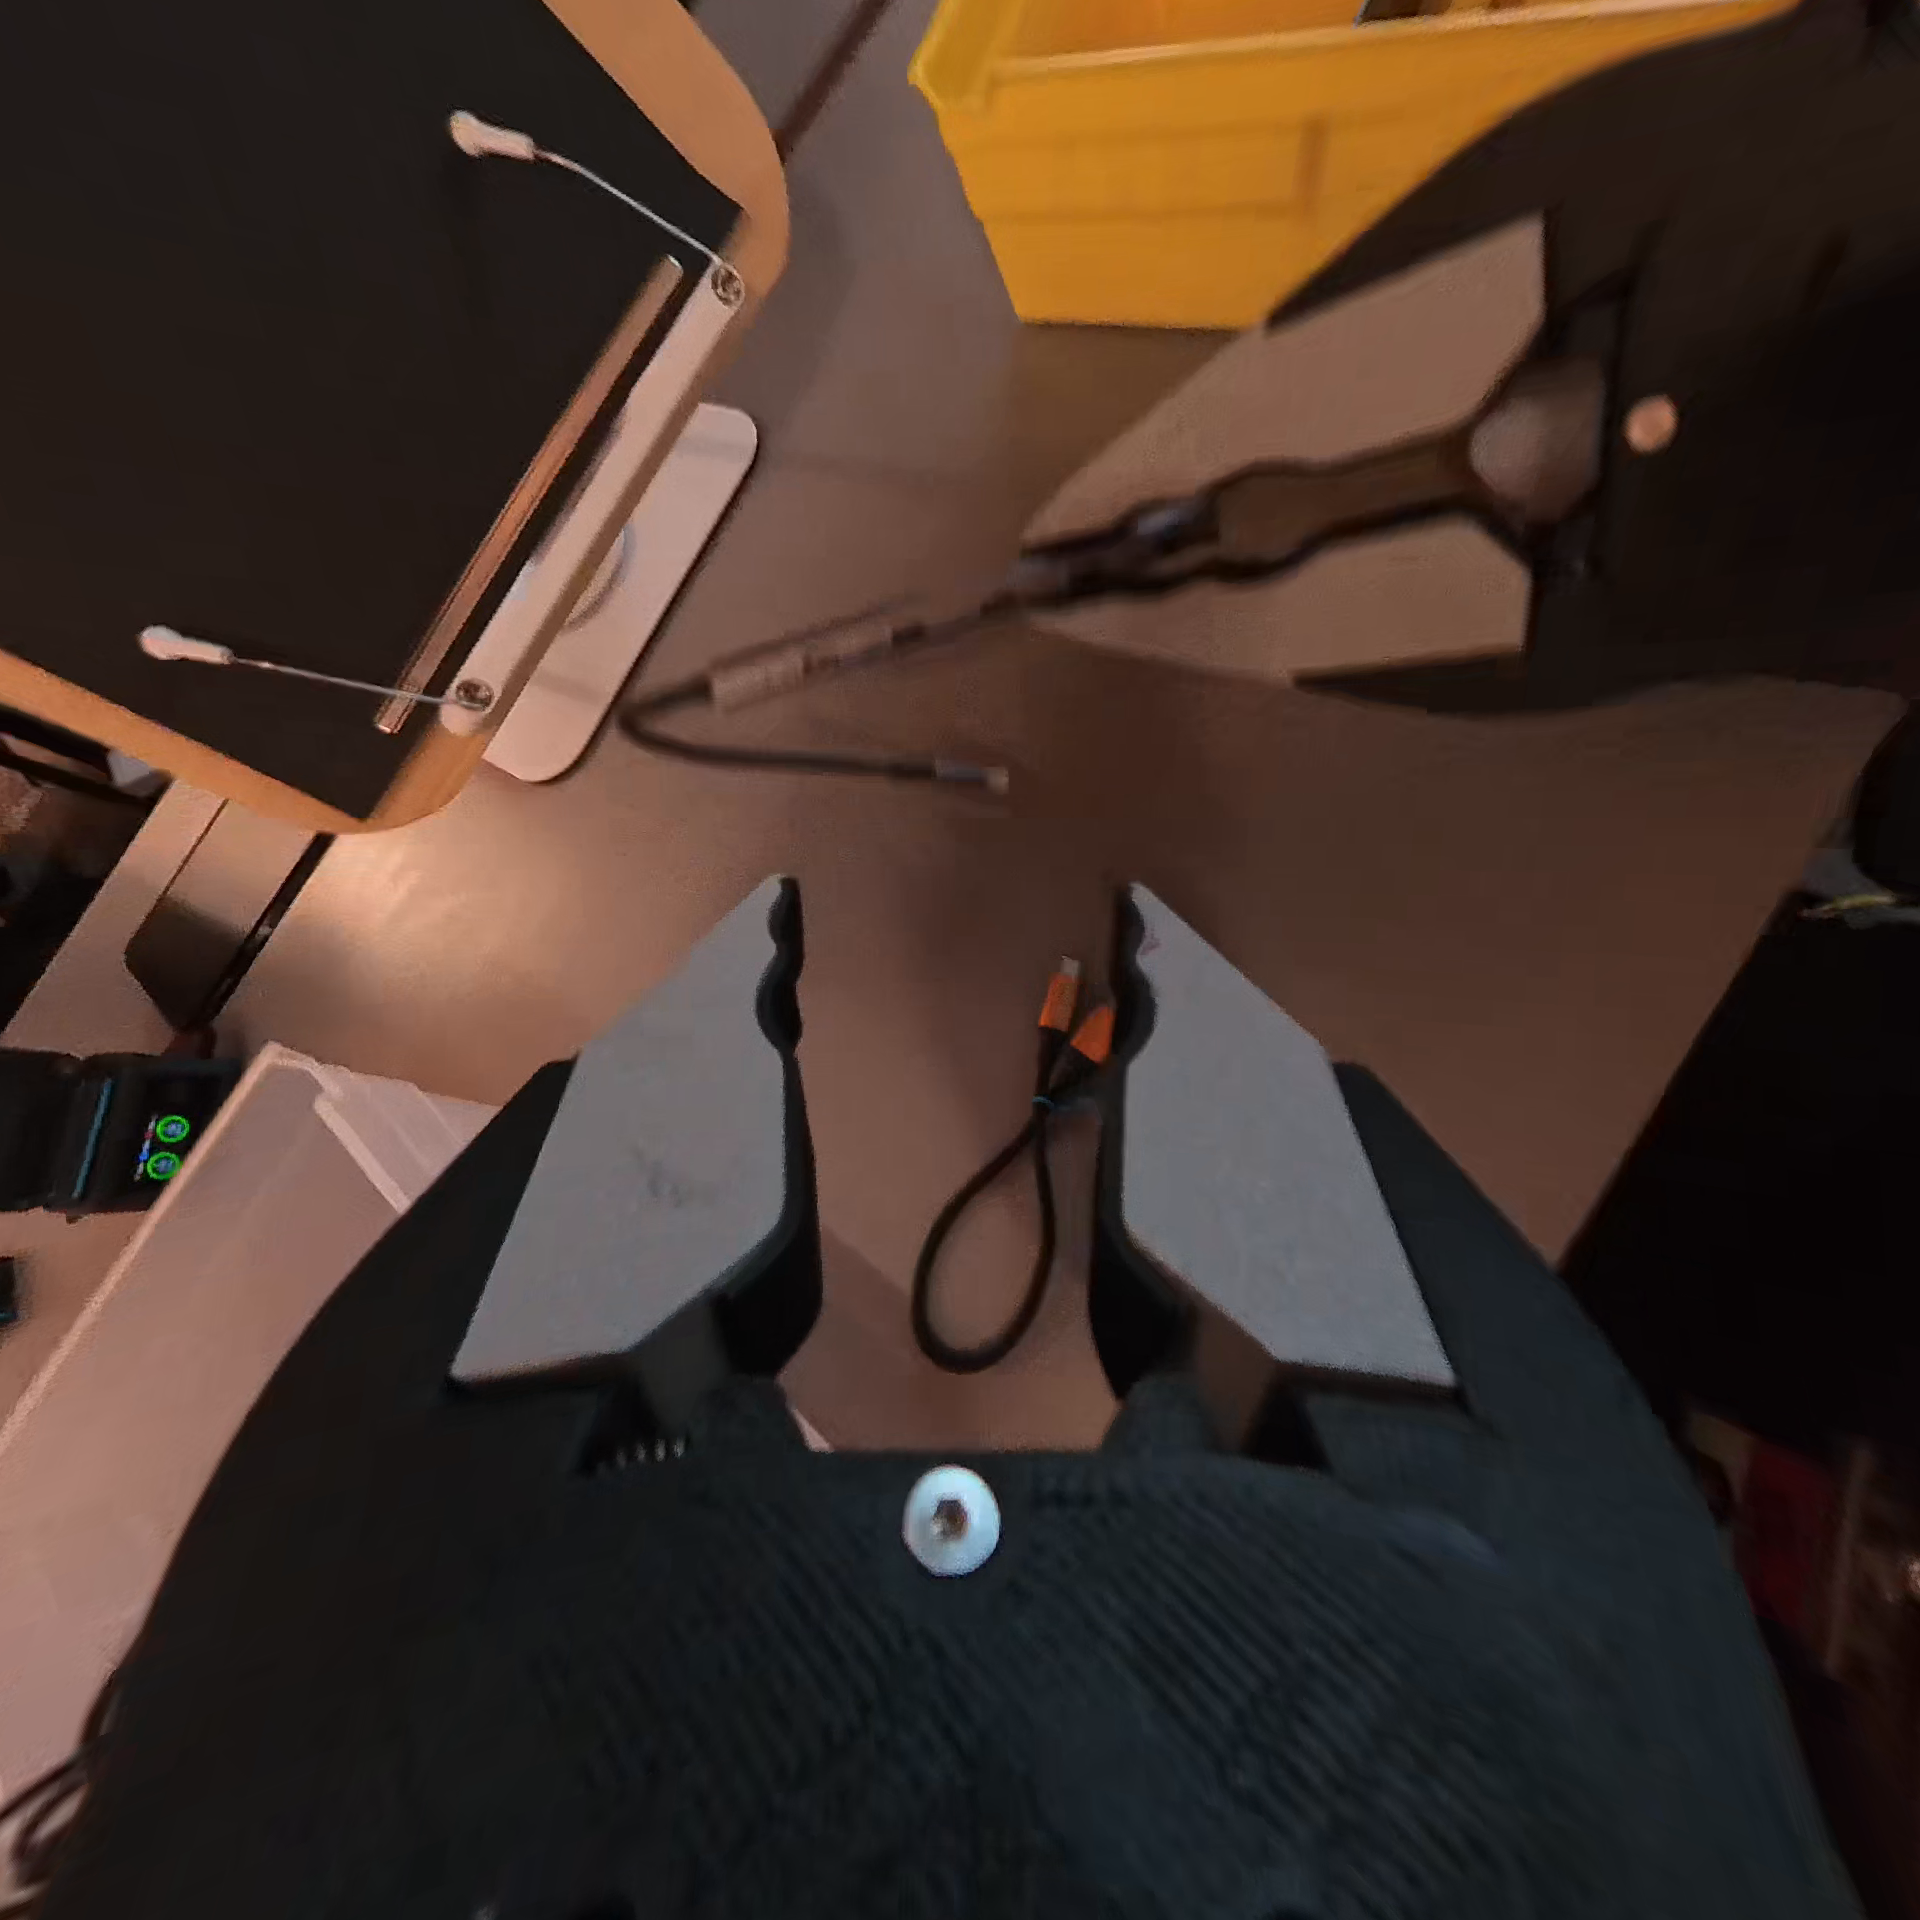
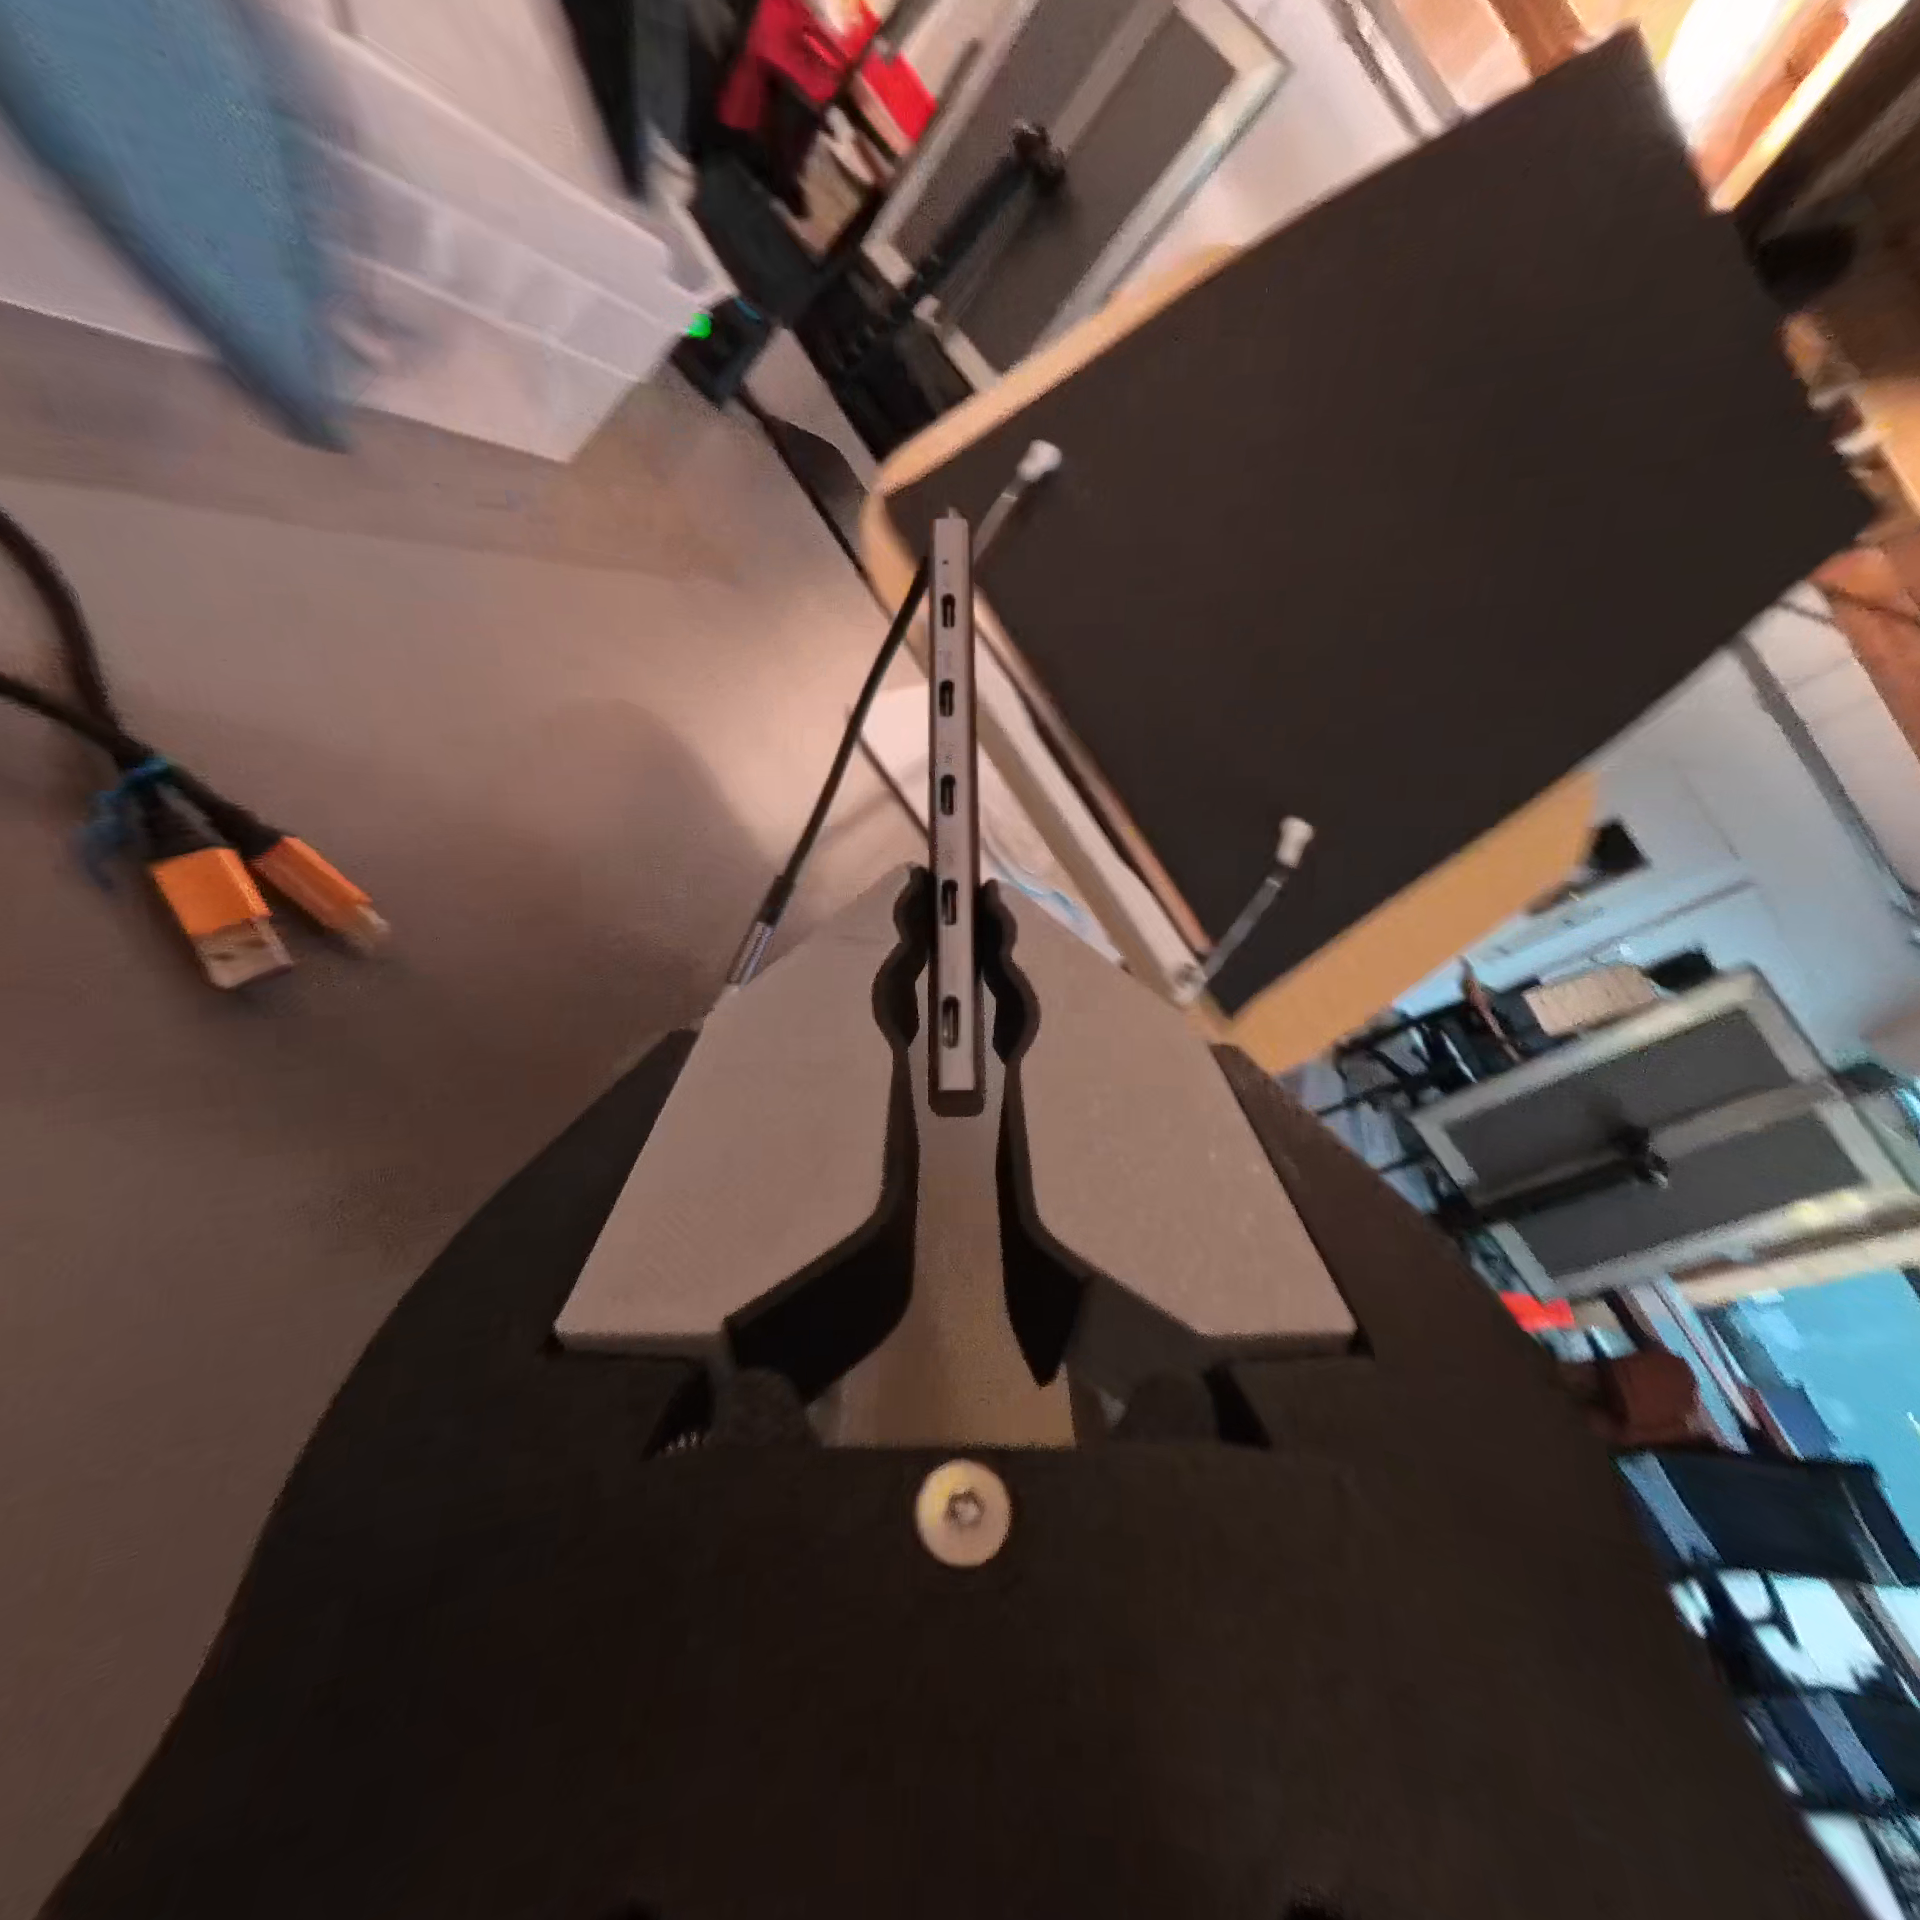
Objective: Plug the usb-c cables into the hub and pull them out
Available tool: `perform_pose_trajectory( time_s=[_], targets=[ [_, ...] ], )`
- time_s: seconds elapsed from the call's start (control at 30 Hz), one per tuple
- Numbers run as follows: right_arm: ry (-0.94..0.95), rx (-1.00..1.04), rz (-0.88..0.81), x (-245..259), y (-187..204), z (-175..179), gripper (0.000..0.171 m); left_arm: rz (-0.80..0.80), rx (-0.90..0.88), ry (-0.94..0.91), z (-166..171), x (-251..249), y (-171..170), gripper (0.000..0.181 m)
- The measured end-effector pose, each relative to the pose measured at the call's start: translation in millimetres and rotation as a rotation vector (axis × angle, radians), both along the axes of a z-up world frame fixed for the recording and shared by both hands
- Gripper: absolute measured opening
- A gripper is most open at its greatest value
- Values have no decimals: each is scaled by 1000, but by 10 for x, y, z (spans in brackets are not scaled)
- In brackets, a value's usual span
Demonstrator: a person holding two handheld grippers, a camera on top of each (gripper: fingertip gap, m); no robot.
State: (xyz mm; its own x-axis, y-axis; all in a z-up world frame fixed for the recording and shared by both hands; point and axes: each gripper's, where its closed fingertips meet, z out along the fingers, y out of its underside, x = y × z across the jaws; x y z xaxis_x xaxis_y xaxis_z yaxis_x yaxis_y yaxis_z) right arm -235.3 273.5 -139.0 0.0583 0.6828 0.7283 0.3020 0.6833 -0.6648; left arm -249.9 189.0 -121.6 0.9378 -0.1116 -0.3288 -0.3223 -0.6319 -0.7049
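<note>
From the left wrist view, the left gripper [image 1: 951, 904] hung wide apart and empty above the table [image 1: 1351, 883], over a looped cable with orange plugs [image 1: 1081, 1023] lying near its right finger. Closing carelessly could likely pinch both bundled plugs together. From the right wrist view, the right gripper [image 2: 951, 904] was clamped on the grey hub [image 2: 951, 831], ports facing the camera, its own cord [image 2: 842, 769] trailing leftward. The hub might twist under plugging force.
</note>
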Motion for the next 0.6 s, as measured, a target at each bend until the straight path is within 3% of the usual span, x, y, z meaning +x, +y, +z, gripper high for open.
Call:
perform_pose_trajectory(
  time_s=[0.1, 0.17, 0.23, 0.33, 0.47, 0.6],
  targets=[
    [62, 12, -98, 319, 325, 403, 7, -54, 91, -62, -30, 275, -215, 61],
    [72, 11, -167, 557, 648, 750, 7, -163, 165, -149, -129, 592, -259, 55],
    [63, 14, -257, 767, 1062, 1064, 7, -268, 227, -221, -290, 865, -237, 50],
    [-4, 51, -351, 949, 1668, 1269, 7, -281, 203, -253, -650, 970, -81, 52],
    [-246, 97, -470, 1039, 2322, 879, 7, -230, 49, -188, -988, 905, -16, 55],
    [-544, 256, -528, 1079, 2747, 153, 9, -224, 84, -166, -729, 712, -175, 53]
  ],
)
